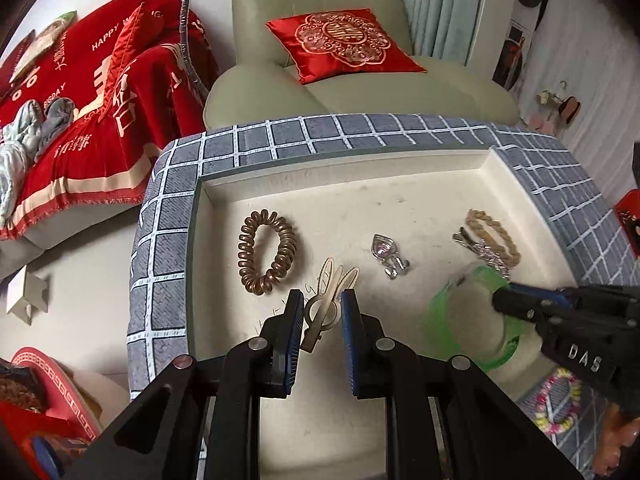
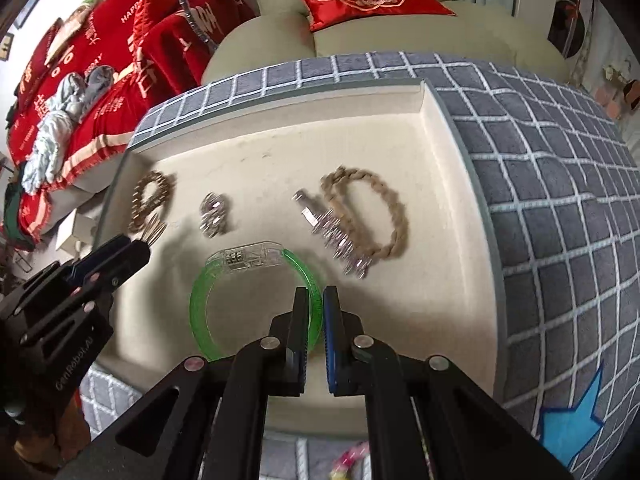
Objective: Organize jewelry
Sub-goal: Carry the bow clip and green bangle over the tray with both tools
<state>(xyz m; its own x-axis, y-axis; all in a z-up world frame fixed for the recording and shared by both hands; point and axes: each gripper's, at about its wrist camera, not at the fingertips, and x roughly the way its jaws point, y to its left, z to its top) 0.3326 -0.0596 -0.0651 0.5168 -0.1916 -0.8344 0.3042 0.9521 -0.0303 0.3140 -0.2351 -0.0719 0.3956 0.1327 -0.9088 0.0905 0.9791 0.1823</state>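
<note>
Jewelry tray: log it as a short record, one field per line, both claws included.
surface: cream tray on a grey checked cloth
left claw: open, jaws straddling a cream hair clip, not closed on it
right claw: shut on the green bangle
bangle: clear section at its far side
loose items: bronze spiral hair tie, silver clip, braided rope bracelet, rhinestone clip overlapping the bracelet
</note>
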